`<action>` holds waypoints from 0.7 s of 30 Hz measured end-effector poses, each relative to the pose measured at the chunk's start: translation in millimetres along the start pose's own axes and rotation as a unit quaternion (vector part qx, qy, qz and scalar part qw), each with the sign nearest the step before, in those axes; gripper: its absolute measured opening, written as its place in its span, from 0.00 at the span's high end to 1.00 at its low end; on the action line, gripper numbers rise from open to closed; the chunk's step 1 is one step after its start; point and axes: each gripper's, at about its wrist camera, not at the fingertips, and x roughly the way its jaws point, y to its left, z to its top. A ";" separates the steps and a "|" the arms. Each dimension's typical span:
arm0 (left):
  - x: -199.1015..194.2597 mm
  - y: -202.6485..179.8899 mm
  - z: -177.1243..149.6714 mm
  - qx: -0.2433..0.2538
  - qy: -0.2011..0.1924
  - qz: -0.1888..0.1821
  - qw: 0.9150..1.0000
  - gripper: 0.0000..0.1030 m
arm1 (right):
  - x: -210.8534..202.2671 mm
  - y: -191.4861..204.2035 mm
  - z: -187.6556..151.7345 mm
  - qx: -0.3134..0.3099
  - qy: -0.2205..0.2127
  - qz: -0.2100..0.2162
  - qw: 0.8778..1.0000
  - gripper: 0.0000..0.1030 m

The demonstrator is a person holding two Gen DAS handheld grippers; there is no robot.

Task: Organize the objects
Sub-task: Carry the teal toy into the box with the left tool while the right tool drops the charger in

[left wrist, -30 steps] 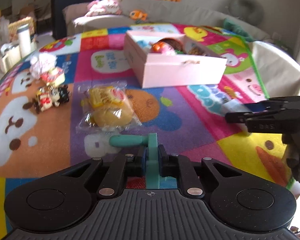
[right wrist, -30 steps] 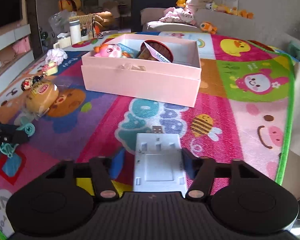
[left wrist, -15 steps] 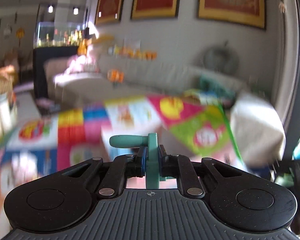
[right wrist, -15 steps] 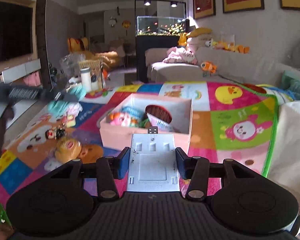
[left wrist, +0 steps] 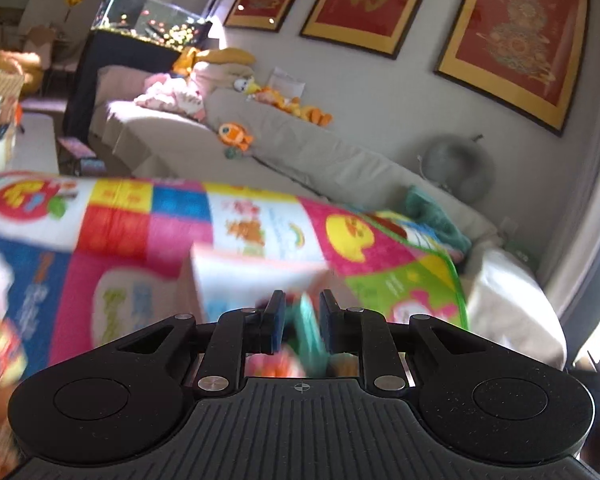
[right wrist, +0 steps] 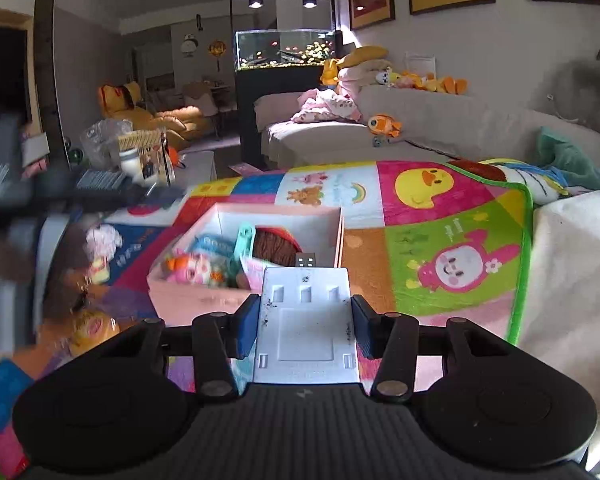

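My left gripper [left wrist: 300, 312] is open above the pink box [left wrist: 236, 272]; a blurred teal clip [left wrist: 310, 332] drops between its parted jaws. In the right wrist view the teal clip [right wrist: 242, 240] lies in the pink box [right wrist: 340, 236] with a doll [right wrist: 188, 268] and a brown bowl [right wrist: 274, 246]. My right gripper [right wrist: 304, 308] is shut on a white flat plastic holder [right wrist: 306, 320], held above the mat just short of the box. The left gripper shows blurred at the left of the right wrist view [right wrist: 92, 196].
A colourful play mat [right wrist: 440, 216] covers the table. A wrapped bun [right wrist: 90, 330] and small toys [right wrist: 100, 240] lie left of the box. A beige sofa [right wrist: 440, 120] and a fish tank [right wrist: 284, 48] stand behind.
My left gripper lifted from the mat, moved over the pink box and opened, letting the teal clip go. My right gripper rose with the white holder and came nearer the box.
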 end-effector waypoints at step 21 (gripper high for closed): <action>-106.0 93.2 -75.6 -0.041 0.045 0.112 0.992 0.80 | 94.4 33.2 27.1 0.003 0.027 -0.029 0.999 0.18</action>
